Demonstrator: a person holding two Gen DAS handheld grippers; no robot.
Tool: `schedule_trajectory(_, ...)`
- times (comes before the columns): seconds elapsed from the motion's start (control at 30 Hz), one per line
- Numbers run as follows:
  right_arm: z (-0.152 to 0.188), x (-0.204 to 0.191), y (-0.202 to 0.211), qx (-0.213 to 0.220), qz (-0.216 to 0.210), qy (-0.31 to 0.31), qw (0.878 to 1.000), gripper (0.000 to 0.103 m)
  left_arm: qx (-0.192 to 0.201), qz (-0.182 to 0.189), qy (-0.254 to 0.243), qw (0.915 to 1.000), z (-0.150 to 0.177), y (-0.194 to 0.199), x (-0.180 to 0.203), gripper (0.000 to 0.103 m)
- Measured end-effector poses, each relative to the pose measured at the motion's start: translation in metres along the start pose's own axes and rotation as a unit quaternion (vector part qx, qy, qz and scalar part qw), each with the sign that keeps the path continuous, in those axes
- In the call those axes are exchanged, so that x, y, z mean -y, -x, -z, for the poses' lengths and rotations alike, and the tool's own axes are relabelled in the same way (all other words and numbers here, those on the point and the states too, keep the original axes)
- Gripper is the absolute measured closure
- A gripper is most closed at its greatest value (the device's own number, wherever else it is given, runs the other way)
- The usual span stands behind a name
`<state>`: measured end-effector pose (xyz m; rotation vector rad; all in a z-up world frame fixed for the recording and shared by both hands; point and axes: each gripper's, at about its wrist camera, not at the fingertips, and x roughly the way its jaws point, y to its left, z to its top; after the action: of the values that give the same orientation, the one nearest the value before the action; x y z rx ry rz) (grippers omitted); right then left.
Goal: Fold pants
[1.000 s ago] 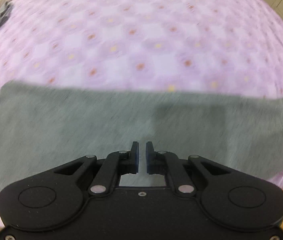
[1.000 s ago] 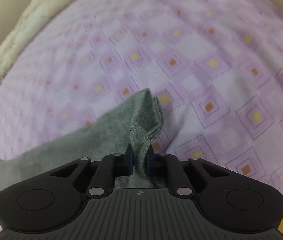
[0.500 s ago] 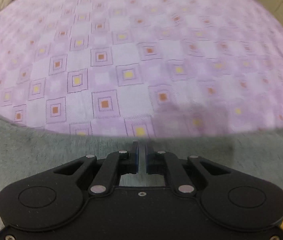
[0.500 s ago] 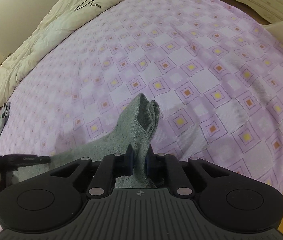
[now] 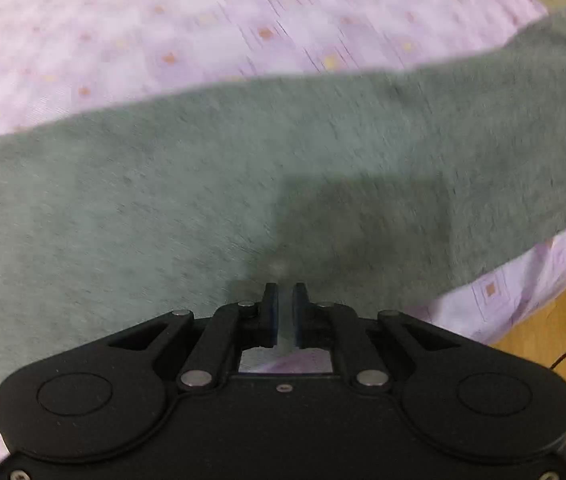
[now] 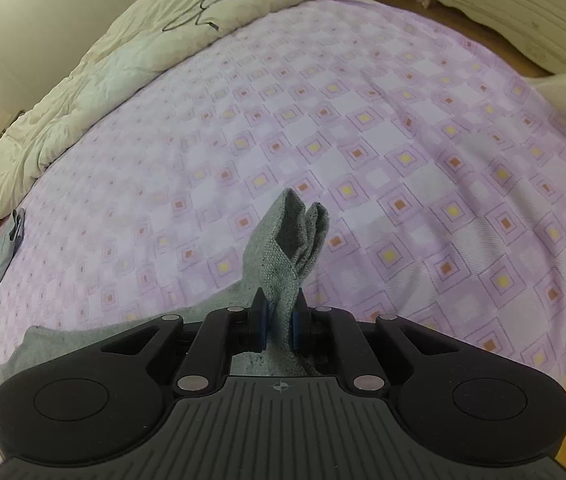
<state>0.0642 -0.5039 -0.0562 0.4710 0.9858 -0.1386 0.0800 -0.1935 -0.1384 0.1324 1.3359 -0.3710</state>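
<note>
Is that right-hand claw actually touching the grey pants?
Touching. The right wrist view shows the right gripper with both blue pads pressed against a bunched fold of the pants standing up between them.

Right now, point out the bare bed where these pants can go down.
Bare purple bedspread runs from the cream duvet to the white furniture. Crowded spots: grey clothes at its left edge, and the near edge, where the pants hang pinched in the right gripper.
</note>
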Motion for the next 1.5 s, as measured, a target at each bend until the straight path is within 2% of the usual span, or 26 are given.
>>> schedule_trajectory(0.1,0.002,-0.033,0.015,0.013,0.003,0.013,1.000,0.092,0.022,0.007,0.024,0.9995,-0.001,0.021,-0.036,0.090)
schedule_trajectory(0.2,0.009,-0.087,0.032,0.026,0.006,0.044,0.999,0.092,0.032,0.007,0.040,0.9987,0.004,0.038,-0.080,0.090)
schedule_trajectory(0.4,0.040,-0.208,0.032,0.032,-0.037,0.090,0.995,0.092,0.051,-0.027,0.045,0.9973,0.030,0.071,-0.179,0.090)
schedule_trajectory(0.57,0.096,-0.310,-0.029,0.000,-0.049,0.146,0.988,0.092,0.053,-0.049,0.073,0.9947,0.051,0.082,-0.243,0.090)
schedule_trajectory(0.73,0.159,-0.377,-0.114,-0.051,-0.033,0.183,0.981,0.089,0.047,-0.067,0.090,0.9925,0.070,0.090,-0.295,0.090)
schedule_trajectory(0.8,0.177,-0.389,-0.141,-0.066,-0.036,0.192,0.978,0.087,0.047,-0.072,0.094,0.9918,0.075,0.092,-0.308,0.090)
schedule_trajectory(0.87,0.192,-0.397,-0.161,-0.113,-0.069,0.190,0.973,0.085,0.048,-0.071,0.099,0.9914,0.078,0.094,-0.317,0.090)
schedule_trajectory(0.93,0.198,-0.400,-0.172,-0.163,-0.104,0.176,0.965,0.063,0.048,-0.071,0.101,0.9912,0.079,0.096,-0.324,0.090)
schedule_trajectory(1.03,0.200,-0.403,-0.157,-0.138,-0.123,0.194,0.963,0.061,0.055,-0.065,0.103,0.9910,0.075,0.097,-0.323,0.090)
schedule_trajectory(1.13,0.186,-0.386,-0.147,-0.108,-0.117,0.167,0.973,0.061,0.065,-0.049,0.093,0.9924,0.067,0.098,-0.312,0.090)
schedule_trajectory(1.23,0.172,-0.356,-0.145,-0.093,-0.076,0.138,0.983,0.061,0.070,-0.032,0.070,0.9945,0.052,0.093,-0.286,0.090)
schedule_trajectory(1.33,0.160,-0.327,-0.145,-0.083,-0.036,0.126,0.988,0.061,0.072,-0.011,0.049,0.9962,0.037,0.084,-0.255,0.090)
schedule_trajectory(1.5,0.139,-0.291,-0.147,-0.069,0.001,0.141,0.988,0.061,0.073,0.005,0.018,0.9972,0.017,0.062,-0.210,0.090)
